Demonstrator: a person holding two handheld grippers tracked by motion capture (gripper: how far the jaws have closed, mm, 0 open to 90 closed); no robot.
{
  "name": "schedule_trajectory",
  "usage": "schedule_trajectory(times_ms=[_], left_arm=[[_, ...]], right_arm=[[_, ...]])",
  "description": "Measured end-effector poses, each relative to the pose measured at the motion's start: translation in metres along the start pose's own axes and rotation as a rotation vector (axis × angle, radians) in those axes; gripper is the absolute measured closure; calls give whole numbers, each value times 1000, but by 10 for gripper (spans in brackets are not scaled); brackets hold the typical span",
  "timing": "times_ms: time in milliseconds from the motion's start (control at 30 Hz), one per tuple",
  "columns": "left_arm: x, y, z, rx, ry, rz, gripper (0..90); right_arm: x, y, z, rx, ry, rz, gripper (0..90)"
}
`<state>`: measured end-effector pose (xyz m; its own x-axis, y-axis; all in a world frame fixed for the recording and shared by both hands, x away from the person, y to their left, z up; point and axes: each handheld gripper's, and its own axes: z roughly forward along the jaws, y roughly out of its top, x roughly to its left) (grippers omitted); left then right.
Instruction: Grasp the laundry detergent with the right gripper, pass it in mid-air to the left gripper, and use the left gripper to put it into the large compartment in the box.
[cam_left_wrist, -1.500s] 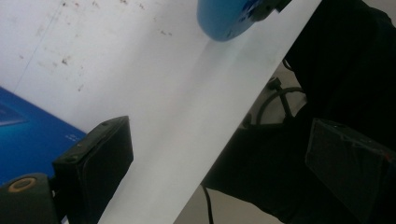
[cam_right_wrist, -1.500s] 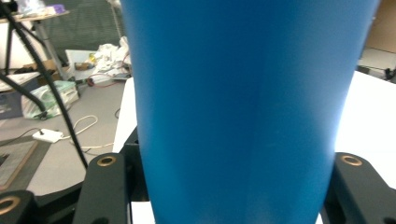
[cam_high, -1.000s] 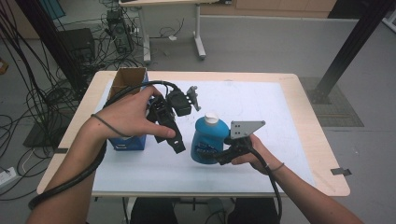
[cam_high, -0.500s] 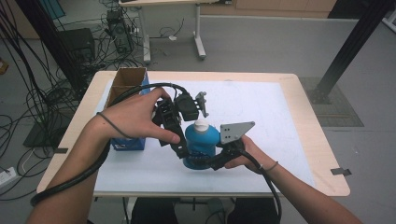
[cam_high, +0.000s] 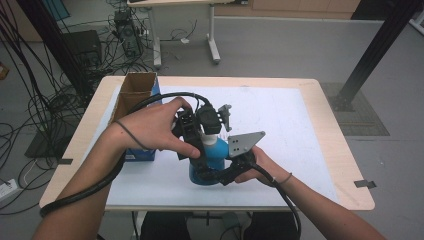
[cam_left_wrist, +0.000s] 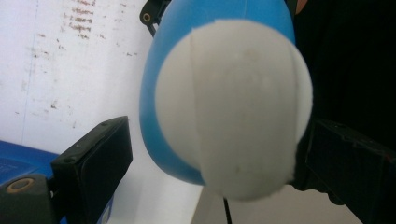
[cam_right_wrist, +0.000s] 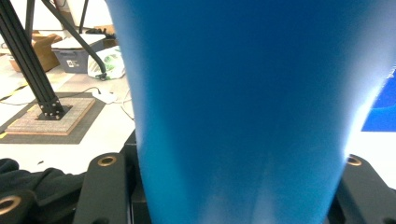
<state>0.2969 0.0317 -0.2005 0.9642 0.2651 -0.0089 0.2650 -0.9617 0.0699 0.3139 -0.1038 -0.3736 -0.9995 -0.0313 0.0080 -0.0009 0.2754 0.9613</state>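
Gripping the blue bottle (cam_high: 212, 157) low with right gripper (cam_high: 216, 176), fingers clamped tight; left gripper (cam_high: 196, 150) fingers open around white cap (cam_left_wrist: 233, 107), not pinching. Uncapping probably next.

The blue plastic bottle (cam_high: 214, 159) stands on the wooden worktop (cam_high: 330, 130), right of the open cardboard box (cam_high: 134, 94), between left tool (cam_high: 199, 150) and right tool (cam_high: 212, 176).

I had open worktop (cam_high: 295, 125) to the right and behind the bottle (cam_high: 212, 157). On the left, the cardboard box (cam_high: 135, 97) blocked passage, and my two grippers crowded the bottle itself from both sides.
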Motion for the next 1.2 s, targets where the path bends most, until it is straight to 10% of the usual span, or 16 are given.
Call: schedule_trajectory(times_ms=[1200], left_arm=[[-1,3,-1,3,5,5,68]], right_arm=[[0,-1,3,3,-2,-7,417]])
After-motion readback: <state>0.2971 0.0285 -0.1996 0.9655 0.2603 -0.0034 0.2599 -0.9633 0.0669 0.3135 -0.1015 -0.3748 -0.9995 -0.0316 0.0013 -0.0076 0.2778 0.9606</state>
